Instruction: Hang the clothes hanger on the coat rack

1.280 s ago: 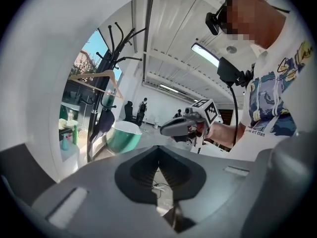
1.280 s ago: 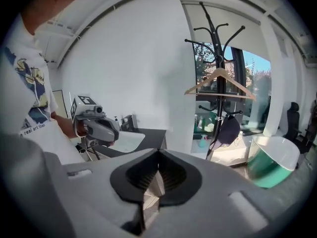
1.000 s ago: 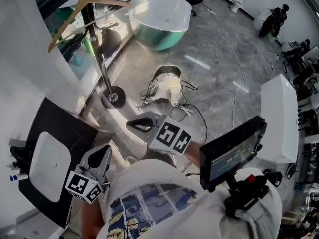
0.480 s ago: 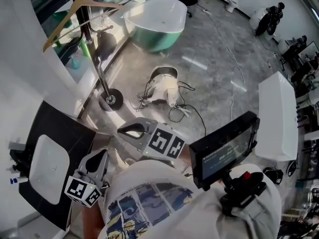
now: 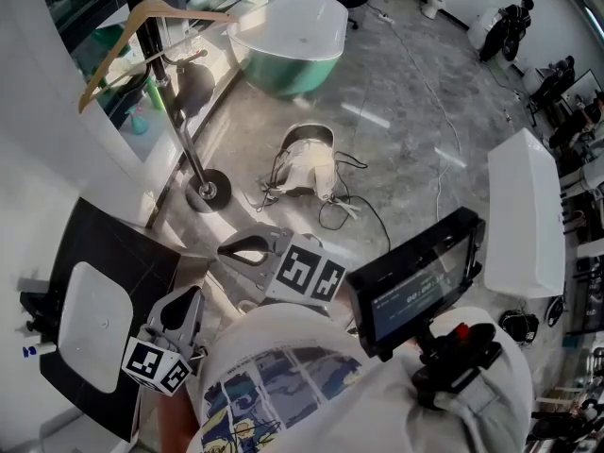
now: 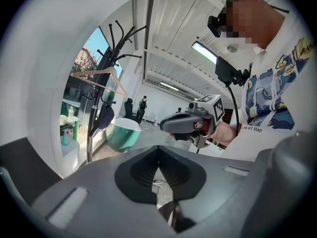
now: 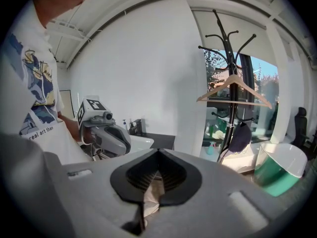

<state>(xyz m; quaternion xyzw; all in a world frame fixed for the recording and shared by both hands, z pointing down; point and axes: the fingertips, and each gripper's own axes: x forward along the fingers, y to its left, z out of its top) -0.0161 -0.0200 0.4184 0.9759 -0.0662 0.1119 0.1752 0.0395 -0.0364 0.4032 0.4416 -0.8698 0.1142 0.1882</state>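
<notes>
Grey polished concrete floor (image 5: pixel 406 130) fills most of the head view. On it stands a white oval bathtub with a green outside (image 5: pixel 288 41). A long white cabinet (image 5: pixel 524 215) is at the right, and a black desk (image 5: pixel 142 253) carrying a white rectangular basin (image 5: pixel 90 314) is at the left.

The black metal coat rack (image 5: pixel 184 140) rises from a round base between the desk and the tub. The light wooden clothes hanger (image 5: pixel 113 57) hangs on the rack near its top, well apart from both grippers. Only the gripper views show the rack's curved upper hooks and a dark blue pouch-like thing (image 7: pixel 240 135) hanging lower on the pole. Only the head view shows the base and a white bundle with black cords (image 5: pixel 311 168) lying on the floor.

A black monitor (image 5: pixel 415 286) sits on a mount at the person's chest; its screen text is too small to read.

The left gripper (image 5: pixel 192 295) and right gripper (image 5: pixel 226 250) are held low by the person, each with its jaws together and nothing between them.

The person's printed shirt reads "art than" in both gripper views.
</notes>
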